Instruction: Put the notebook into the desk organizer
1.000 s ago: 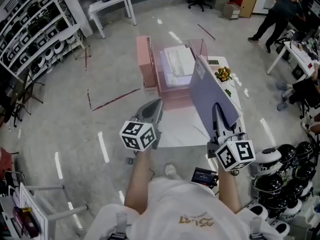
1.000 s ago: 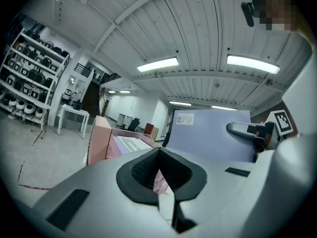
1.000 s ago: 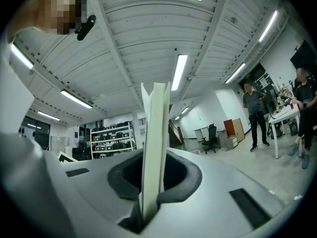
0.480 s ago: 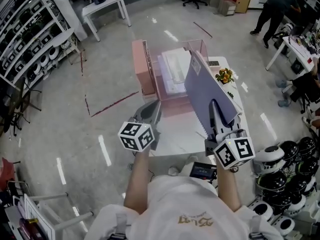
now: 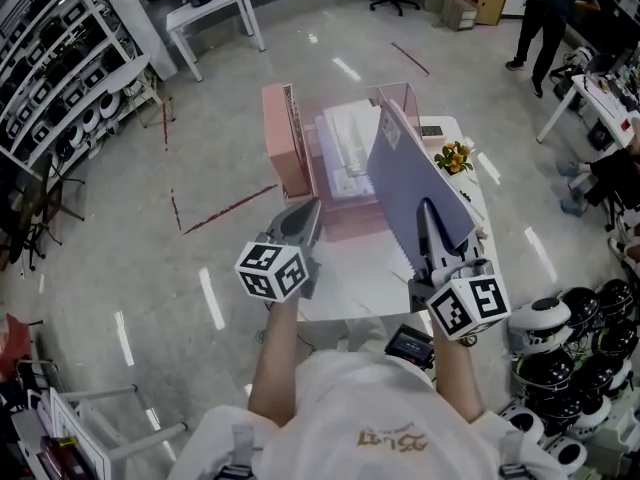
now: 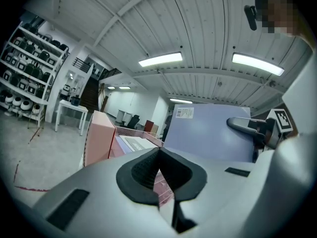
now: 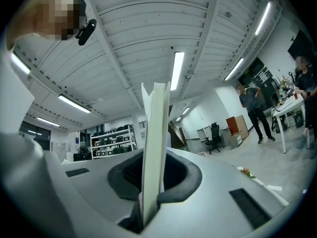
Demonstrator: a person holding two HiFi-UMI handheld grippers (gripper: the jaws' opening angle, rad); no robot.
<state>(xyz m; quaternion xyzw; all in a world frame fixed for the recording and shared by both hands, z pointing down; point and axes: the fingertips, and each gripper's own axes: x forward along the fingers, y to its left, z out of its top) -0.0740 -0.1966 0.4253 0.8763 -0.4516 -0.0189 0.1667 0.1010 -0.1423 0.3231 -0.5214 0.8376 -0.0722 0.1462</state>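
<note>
Notebook (image 5: 415, 183), seemingly light, stiff and smooth-covered: right gripper (image 5: 430, 220) is clamping its near edge, jaws almost together, while left gripper (image 5: 302, 220) is hovering closed, empty.

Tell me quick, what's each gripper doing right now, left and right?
Left gripper: closed, fingers together, holding nothing.
Right gripper: closed on the notebook, which it holds up on edge.
</note>
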